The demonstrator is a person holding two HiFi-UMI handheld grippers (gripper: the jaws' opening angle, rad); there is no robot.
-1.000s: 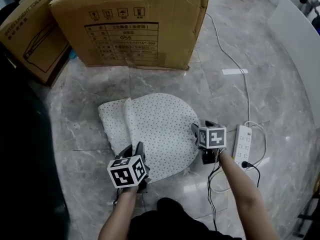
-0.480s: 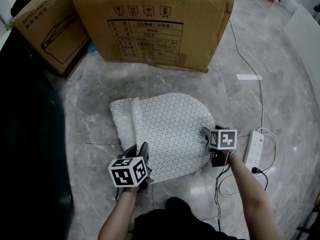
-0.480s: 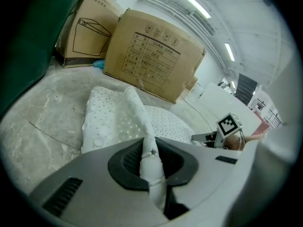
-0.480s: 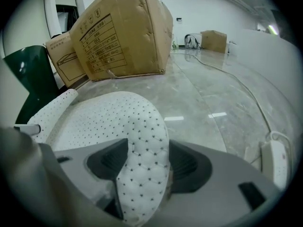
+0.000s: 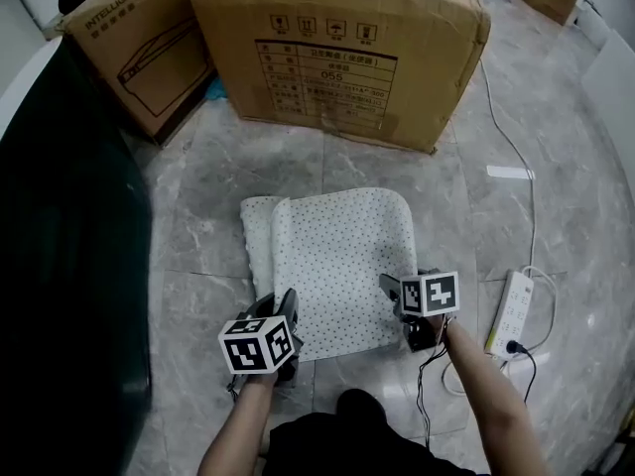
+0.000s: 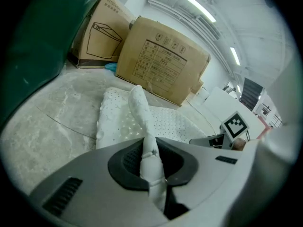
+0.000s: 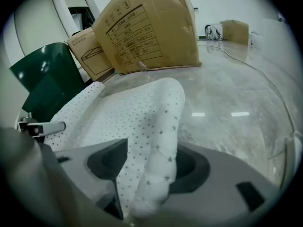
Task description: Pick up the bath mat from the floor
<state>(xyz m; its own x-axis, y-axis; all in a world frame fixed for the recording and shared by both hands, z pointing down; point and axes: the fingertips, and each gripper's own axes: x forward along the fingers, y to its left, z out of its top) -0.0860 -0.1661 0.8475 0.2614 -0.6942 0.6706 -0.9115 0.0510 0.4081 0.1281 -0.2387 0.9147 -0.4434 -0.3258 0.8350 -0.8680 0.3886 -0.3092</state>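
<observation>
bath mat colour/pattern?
The bath mat is white with small dark dots, clearest in the head view.

Blocked beyond the bath mat [image 5: 342, 256] by a large cardboard box [image 5: 337, 48], with a smaller box [image 5: 134, 38] at its left. Hemmed in along the left by a dark green panel [image 5: 69, 266]. Open over bare floor [image 5: 198, 226] around the mat, rightward up to the power strip [image 5: 513, 310] and white cable [image 5: 508, 137].

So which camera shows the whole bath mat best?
The head view: it looks down on the whole bath mat, folded over along one side. The left gripper view shows only the pinched edge in its jaws; the right gripper view, a bunched corner up close.
</observation>
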